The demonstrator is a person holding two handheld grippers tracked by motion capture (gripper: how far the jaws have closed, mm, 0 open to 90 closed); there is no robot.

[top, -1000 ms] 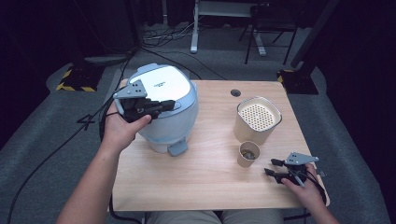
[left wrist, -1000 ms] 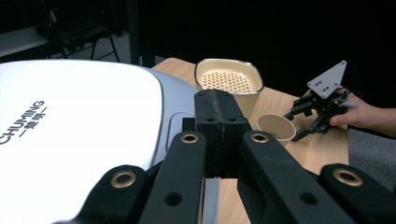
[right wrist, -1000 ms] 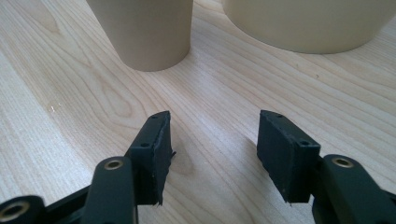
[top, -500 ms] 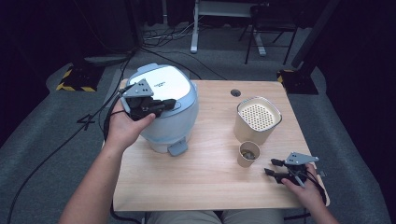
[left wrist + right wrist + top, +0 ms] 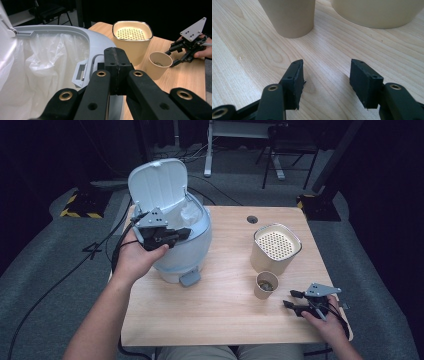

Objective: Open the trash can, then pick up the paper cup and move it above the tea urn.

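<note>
A pale blue bin (image 5: 192, 251) stands at the table's left with its lid (image 5: 157, 182) tipped up and back. A clear plastic liner (image 5: 50, 62) fills the bin inside its rim (image 5: 75, 31). My left gripper (image 5: 185, 234) is shut with nothing between its jaws and hovers at the bin's near rim, by the latch slot (image 5: 81, 72). Its joined tips (image 5: 116, 56) point across the table. A small paper cup (image 5: 265, 285) with something dark in it stands at the right. My right gripper (image 5: 291, 299) rests low just right of the cup, open and empty (image 5: 325, 80).
A beige container with a perforated top (image 5: 276, 247) stands right behind the cup (image 5: 289, 17). The bin has a foot pedal (image 5: 190, 279) at its front. The wooden table (image 5: 220, 320) has a cable hole (image 5: 252, 219) at the back. Cables trail off the left edge.
The bin's lid, shut in both earlier frames, now stands open. The left gripper has stayed at the bin's front top. The right gripper has not moved.
</note>
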